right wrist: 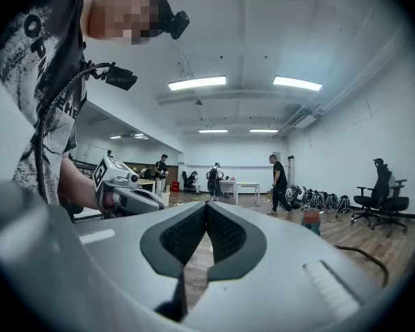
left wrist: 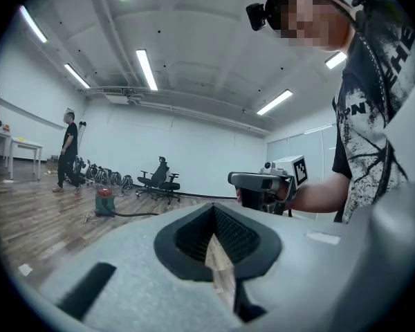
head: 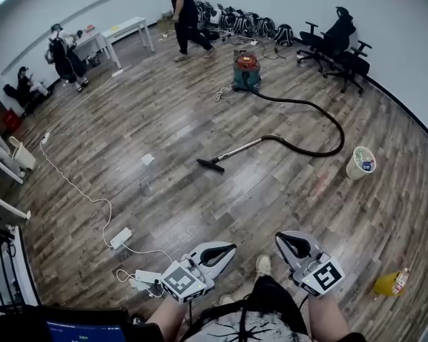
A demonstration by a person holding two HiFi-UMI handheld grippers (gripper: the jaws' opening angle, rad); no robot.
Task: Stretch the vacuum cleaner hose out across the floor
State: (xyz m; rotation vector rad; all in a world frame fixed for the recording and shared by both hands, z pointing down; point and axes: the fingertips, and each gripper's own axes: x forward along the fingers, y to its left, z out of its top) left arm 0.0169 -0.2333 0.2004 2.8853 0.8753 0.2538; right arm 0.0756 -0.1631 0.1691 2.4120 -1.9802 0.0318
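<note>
1. Both claws are pressed together with nothing between them. We hold our left gripper [head: 227,249] and right gripper [head: 287,238] low in front of us, side by side and roughly level, well apart from the vacuum.
2. We stand on a wooden floor [head: 164,120] that spreads across a white-walled room.
3. At the far end we see a person in black [head: 185,16] walking near a white table [head: 128,28]. Black office chairs [head: 339,41] stand at the far right.
4. We see the vacuum cleaner [head: 247,68], a red-topped canister, upright on the boards beyond the middle of the room.
5. Its black hose [head: 321,112] leaves the canister, sweeps right in a wide loop and curls back to a metal tube [head: 239,149]. It lies curved on the floor, not straight.
6. At the tube's near end we see the black floor nozzle [head: 210,165] resting on the boards.
7. We see a white bin [head: 361,162] just right of the loop, a white power strip [head: 121,237] with its cable at our left, and a yellow bottle [head: 391,283] at our right.
</note>
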